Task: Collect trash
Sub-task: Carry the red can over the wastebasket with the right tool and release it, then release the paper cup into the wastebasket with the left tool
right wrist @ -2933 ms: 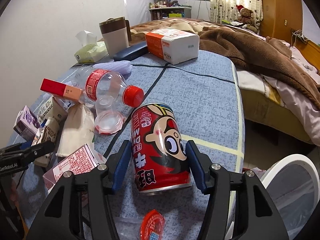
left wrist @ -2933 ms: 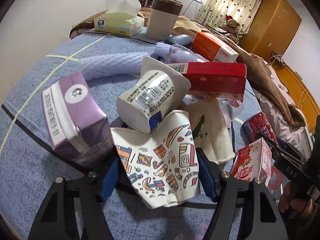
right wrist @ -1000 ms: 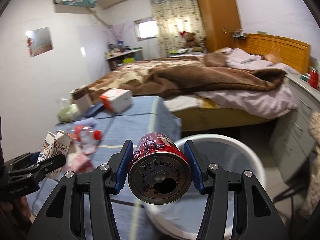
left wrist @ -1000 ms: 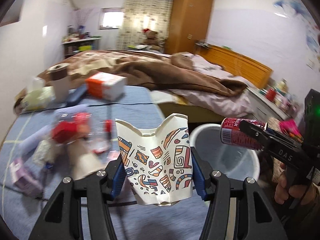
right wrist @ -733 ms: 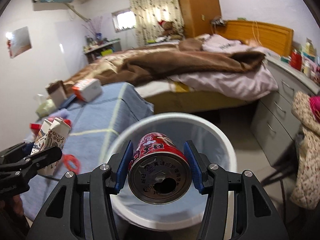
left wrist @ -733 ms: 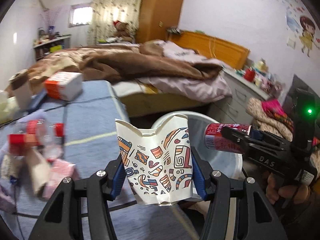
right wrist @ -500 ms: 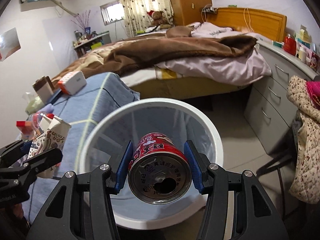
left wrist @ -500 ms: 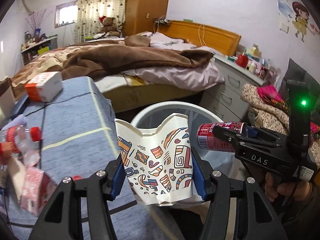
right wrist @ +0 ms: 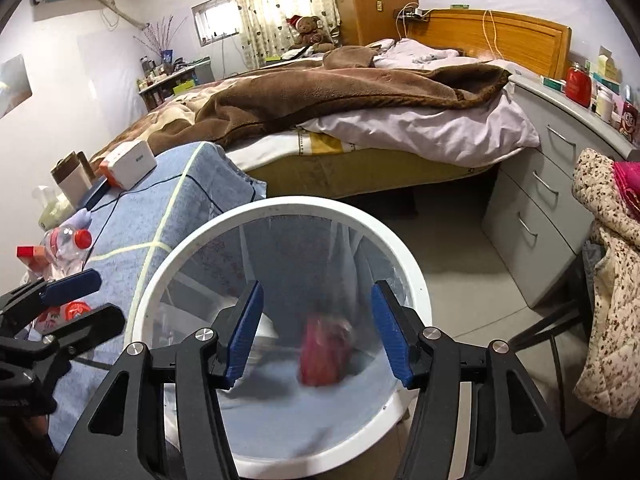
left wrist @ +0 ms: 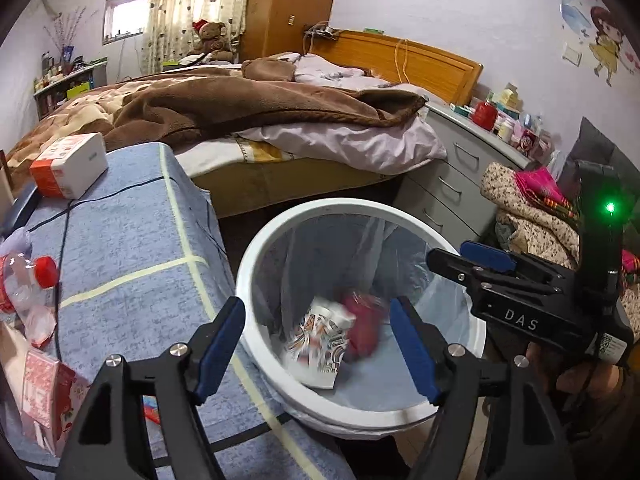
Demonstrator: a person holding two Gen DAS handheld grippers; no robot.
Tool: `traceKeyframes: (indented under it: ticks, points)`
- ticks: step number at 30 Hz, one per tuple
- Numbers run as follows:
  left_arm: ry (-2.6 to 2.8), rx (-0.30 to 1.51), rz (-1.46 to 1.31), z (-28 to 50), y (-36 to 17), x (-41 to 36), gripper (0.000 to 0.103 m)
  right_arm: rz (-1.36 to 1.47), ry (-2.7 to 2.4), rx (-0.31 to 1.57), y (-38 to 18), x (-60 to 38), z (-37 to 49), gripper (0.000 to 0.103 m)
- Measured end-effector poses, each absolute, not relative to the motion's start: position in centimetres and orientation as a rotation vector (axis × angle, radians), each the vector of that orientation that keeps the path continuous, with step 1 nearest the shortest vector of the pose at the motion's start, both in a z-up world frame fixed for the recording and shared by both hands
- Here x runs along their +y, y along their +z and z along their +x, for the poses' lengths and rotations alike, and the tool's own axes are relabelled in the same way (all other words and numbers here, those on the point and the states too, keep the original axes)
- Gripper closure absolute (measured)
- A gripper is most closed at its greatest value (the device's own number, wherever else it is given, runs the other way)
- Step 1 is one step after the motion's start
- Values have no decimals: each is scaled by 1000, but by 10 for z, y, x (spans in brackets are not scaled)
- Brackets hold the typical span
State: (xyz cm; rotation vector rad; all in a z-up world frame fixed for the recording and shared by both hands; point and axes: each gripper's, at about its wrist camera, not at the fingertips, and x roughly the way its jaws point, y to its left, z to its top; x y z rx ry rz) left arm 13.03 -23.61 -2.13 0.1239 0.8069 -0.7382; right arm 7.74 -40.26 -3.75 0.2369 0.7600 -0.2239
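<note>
A white trash bin [left wrist: 256,264] with a clear liner stands beside the blue-covered table [left wrist: 132,240]. My left gripper [left wrist: 316,340] is open and empty above the bin. Inside the bin, blurred, are the patterned paper cup [left wrist: 316,340] and the red can [left wrist: 362,328]. My right gripper [right wrist: 318,328] is open and empty over the bin [right wrist: 416,292]; the red can [right wrist: 324,354] shows blurred below it. The right gripper also shows in the left wrist view [left wrist: 464,254], and the left gripper in the right wrist view [right wrist: 84,300].
On the table lie a clear bottle with a red cap [left wrist: 28,280], a pink carton [left wrist: 44,392], an orange-and-white box [left wrist: 68,164] and a black cable. A bed with a brown blanket [left wrist: 248,100] and a grey drawer unit [left wrist: 460,176] stand behind the bin.
Both grippers have opened over the bin. The patterned cup and the red can have left the jaws and now lie blurred inside the bin.
</note>
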Motion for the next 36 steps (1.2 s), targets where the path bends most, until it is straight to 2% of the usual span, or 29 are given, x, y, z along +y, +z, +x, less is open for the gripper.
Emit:
traceKeyframes:
  ticks: [14,18,21,36]
  points:
    - [-629,733,53,119,2,-167,26,215,-179,667,-14,-358,70,44]
    - [-574,698,33,114,7,-136,26,212,-133,631,-7,-337,68,38]
    - [-516,677,19,112,9,-109,25,202,-89,604,-4,-317,67,38]
    - [-240,640,-59,108,3,11,24,218,31,667,-22,-244,88,38]
